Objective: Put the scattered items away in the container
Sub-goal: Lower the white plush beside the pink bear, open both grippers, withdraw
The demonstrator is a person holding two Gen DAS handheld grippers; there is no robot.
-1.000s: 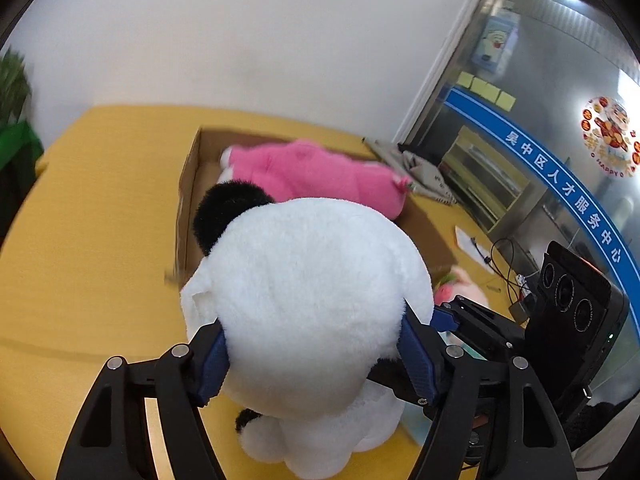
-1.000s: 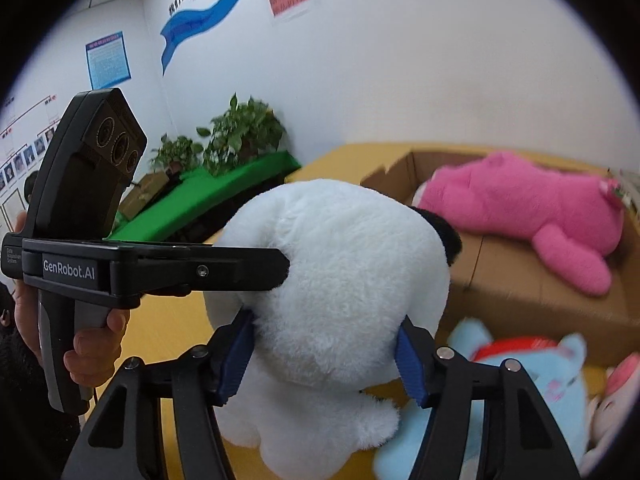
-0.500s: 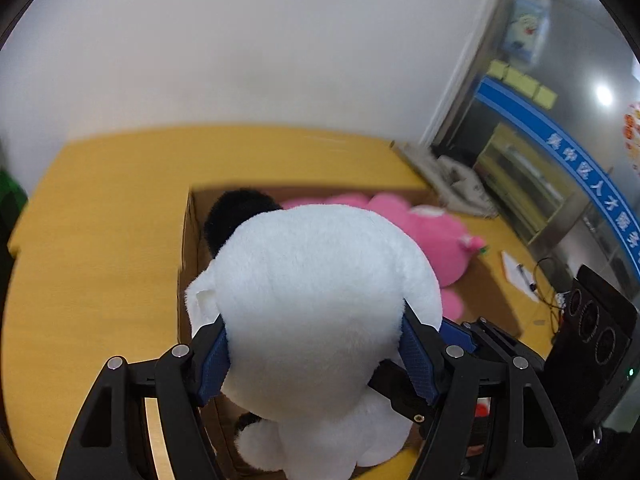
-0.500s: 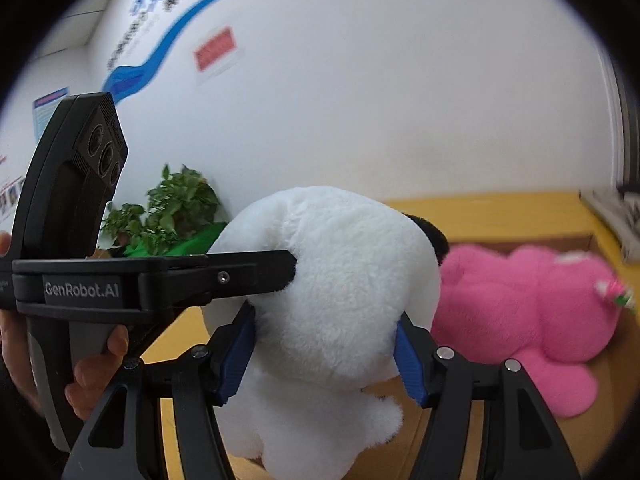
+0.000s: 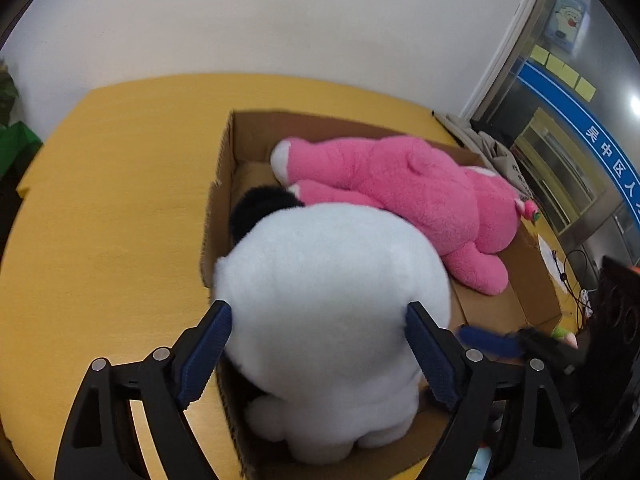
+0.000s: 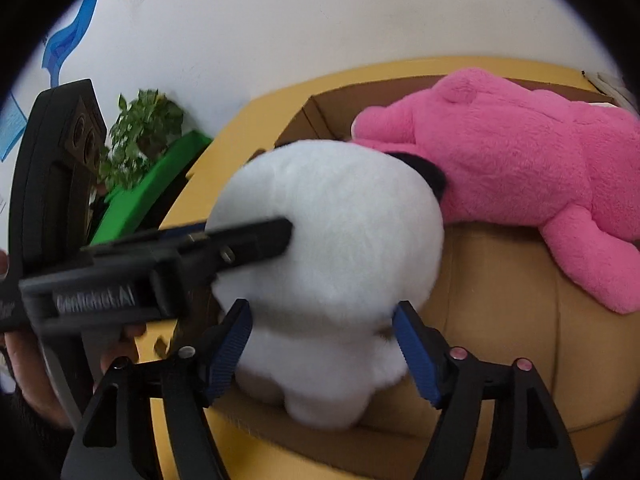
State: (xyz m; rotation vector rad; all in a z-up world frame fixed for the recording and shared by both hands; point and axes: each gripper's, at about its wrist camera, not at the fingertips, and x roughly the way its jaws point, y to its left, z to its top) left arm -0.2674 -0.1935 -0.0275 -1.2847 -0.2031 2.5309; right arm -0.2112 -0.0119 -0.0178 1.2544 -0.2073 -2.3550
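Note:
A big white plush toy [image 5: 332,312] with a black ear sits in the near left corner of the open cardboard box [image 5: 224,184], its feet on the box floor. It also shows in the right wrist view [image 6: 336,256]. My left gripper [image 5: 318,352] is shut on the white plush, one blue pad on each side. My right gripper [image 6: 322,344] is shut on it too, lower down near the body. A pink plush bear [image 5: 404,200] lies on its side in the far part of the box; it also shows in the right wrist view [image 6: 520,168].
The box stands on a yellow table [image 5: 112,208]. A green plant [image 6: 140,128] and a green board stand left of the table. Cables and papers [image 5: 560,264] lie at the table's right end. A white wall is behind.
Both grippers have carried the white plush forward over the box edge and lowered it into the near left corner, beside the pink bear. Both stay shut on it.

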